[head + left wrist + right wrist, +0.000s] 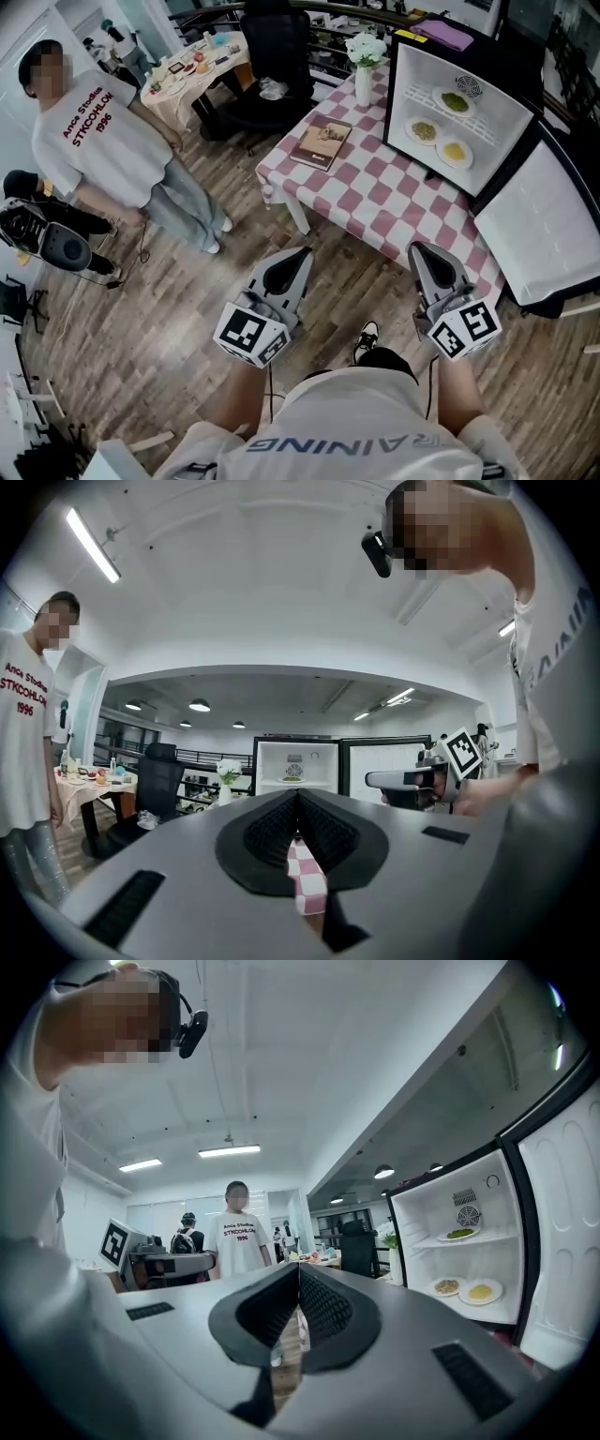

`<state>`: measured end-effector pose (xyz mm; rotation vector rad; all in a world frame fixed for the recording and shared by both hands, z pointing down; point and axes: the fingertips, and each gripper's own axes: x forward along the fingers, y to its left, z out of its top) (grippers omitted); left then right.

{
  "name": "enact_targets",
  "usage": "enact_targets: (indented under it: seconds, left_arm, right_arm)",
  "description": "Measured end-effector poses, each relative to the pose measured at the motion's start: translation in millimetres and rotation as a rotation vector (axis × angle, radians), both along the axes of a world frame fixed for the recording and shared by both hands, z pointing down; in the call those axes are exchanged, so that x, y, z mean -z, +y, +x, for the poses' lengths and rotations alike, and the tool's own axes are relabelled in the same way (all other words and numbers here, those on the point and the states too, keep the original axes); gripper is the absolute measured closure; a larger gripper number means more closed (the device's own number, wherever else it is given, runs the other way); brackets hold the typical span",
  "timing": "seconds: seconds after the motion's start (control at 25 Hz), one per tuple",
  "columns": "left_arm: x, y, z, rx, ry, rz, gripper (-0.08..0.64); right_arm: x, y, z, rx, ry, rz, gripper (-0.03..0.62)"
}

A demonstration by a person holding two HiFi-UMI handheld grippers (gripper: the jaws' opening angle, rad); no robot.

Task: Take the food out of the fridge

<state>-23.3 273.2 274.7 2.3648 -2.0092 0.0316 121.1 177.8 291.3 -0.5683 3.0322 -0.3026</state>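
Nearest the person, the left gripper (300, 253) and the right gripper (418, 247) are held side by side over the wooden floor (187, 291), just short of the table (375, 202). Both grippers are clenched with the jaws pressed together, and nothing sits between them. The table has a pink and white checked cloth. A book (323, 142) and a vase of white flowers (364, 70) stand on its far left part.

At the table's far right stands the small fridge (511, 117), with its door (548, 225) swung wide open. The food is inside, well apart from both grippers. A plate of yellow food (455, 151) and a plate of brownish food (424, 130) lie on the lower level, and a plate of green food (456, 101) lies on the shelf above. A person in a white T-shirt (98, 141) stands off to the left.
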Motion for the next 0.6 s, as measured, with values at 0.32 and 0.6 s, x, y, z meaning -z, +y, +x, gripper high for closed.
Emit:
enact_targets:
  seconds: [0.32,0.6]
  left_arm:
    - [-2.6,-108.0,6.0,-0.029,-0.004,-0.029,0.555]
    - [-3.5,-174.2,14.8,-0.063,-0.025,-0.045,0.555]
  right_arm:
    - [-16.8,-105.5,11.2,-0.064,0.007,-0.063,0.571]
    - [-30.2,-167.1,21.5,-0.114,0.001,-0.093,0.571]
